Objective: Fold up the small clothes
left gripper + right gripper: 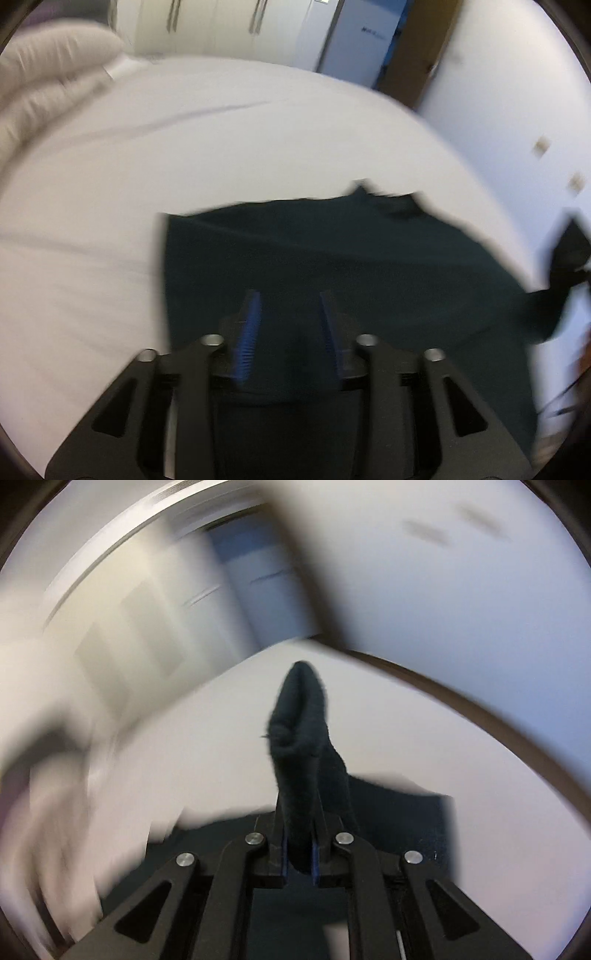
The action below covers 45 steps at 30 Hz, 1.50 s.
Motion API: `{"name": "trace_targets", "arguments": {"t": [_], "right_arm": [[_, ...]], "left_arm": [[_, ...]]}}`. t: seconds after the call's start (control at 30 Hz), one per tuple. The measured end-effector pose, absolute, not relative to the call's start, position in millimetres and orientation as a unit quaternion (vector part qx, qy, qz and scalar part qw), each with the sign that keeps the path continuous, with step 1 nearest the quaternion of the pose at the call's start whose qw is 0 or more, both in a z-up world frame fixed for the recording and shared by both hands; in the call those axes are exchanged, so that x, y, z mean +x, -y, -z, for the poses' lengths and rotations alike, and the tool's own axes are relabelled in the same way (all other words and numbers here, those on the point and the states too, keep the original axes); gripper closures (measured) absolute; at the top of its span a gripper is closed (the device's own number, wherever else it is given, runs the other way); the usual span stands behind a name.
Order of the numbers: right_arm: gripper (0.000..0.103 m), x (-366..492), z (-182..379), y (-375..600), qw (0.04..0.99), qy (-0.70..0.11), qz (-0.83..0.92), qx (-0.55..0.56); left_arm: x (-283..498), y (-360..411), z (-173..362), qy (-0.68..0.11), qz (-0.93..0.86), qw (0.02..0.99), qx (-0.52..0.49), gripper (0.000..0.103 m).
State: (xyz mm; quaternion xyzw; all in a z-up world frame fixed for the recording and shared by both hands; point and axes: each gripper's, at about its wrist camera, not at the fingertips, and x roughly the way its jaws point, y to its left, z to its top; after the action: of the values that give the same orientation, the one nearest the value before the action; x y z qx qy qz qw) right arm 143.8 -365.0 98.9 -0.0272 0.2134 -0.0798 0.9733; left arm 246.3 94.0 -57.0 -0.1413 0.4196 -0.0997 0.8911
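Dark green garment lying mostly flat on the white bed sheet, well below the pillow as the left wrist view shows it. Left gripper above the near part of the garment, fingers set moderately apart, nothing pinched between them. Right gripper almost closed, clamped on a bunched fold of the same cloth, with the fold sticking up beyond the tips. In the left wrist view, one side of the garment lifted off the sheet toward the right edge of the picture; the thing holding it there too blurred to name. Both pictures smeared, so exact edges hard to tell. Risks from here, as a judgement: only a thick bunch held, so possibly more than one layer caught, giving a crooked fold; soft fabric slipping out of the narrow grip during a quick pull; flat part dragged and wrinkled, since nothing pins it down now.
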Motion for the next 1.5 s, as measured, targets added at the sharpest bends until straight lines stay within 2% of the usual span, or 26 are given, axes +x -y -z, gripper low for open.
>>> {"name": "trace_targets", "arguments": {"t": [0.07,0.13,0.27,0.47,0.53,0.6,0.63,0.7,0.97,1.03,1.07,1.1,1.17,1.23,1.27,1.33,1.5], "right_arm": [[0.094,169,-50,293,0.954,-0.260,0.044,-0.142],[0.094,188,-4,258,0.931,-0.298,0.042,-0.207],[0.094,192,36,234,0.916,-0.314,0.038,-0.248],[0.092,185,50,220,0.908,-0.307,0.038,-0.281],[0.085,180,58,218,0.907,-0.314,0.027,-0.280],[0.076,180,63,217,0.907,-0.329,0.005,-0.262],[0.061,181,64,219,0.906,-0.346,-0.015,-0.245],[0.050,177,60,227,0.912,-0.357,-0.034,-0.201],[0.048,109,37,339,0.928,-0.354,-0.028,0.115],[0.048,93,40,358,0.923,-0.346,-0.024,0.166],[0.048,85,42,368,0.920,-0.340,-0.022,0.191],[0.048,79,43,378,0.918,-0.332,-0.023,0.217],[0.048,74,44,394,0.909,-0.319,-0.032,0.266],[0.048,76,46,405,0.900,-0.313,-0.039,0.301],[0.048,79,46,407,0.895,-0.313,-0.048,0.315],[0.048,84,47,409,0.884,-0.311,-0.068,0.343],[0.042,101,57,421,0.851,-0.284,-0.096,0.432]], "left_arm": [[249,-84,54,-0.419,0.155,0.868,-0.217,0.029],[255,-73,61,-0.438,0.185,0.840,-0.262,0.029],[267,-50,84,-0.481,0.227,0.777,-0.335,0.029],[288,-11,89,-0.498,0.275,0.725,-0.389,0.029],[303,-1,89,-0.511,0.275,0.725,-0.372,0.026],[313,6,97,-0.533,0.264,0.715,-0.367,0.025],[316,10,103,-0.544,0.262,0.706,-0.369,0.025],[317,18,111,-0.556,0.264,0.701,-0.359,0.025],[318,42,109,-0.561,0.249,0.729,-0.303,0.027],[314,48,107,-0.562,0.241,0.739,-0.283,0.033],[312,51,106,-0.560,0.236,0.745,-0.274,0.040],[310,53,105,-0.562,0.233,0.747,-0.267,0.053],[311,59,107,-0.565,0.219,0.755,-0.252,0.069],[309,59,106,-0.563,0.216,0.758,-0.248,0.078],[309,58,104,-0.559,0.216,0.761,-0.249,0.089],[307,58,97,-0.547,0.222,0.767,-0.252,0.094],[289,48,47,-0.477,0.223,0.823,-0.213,0.095]]}}
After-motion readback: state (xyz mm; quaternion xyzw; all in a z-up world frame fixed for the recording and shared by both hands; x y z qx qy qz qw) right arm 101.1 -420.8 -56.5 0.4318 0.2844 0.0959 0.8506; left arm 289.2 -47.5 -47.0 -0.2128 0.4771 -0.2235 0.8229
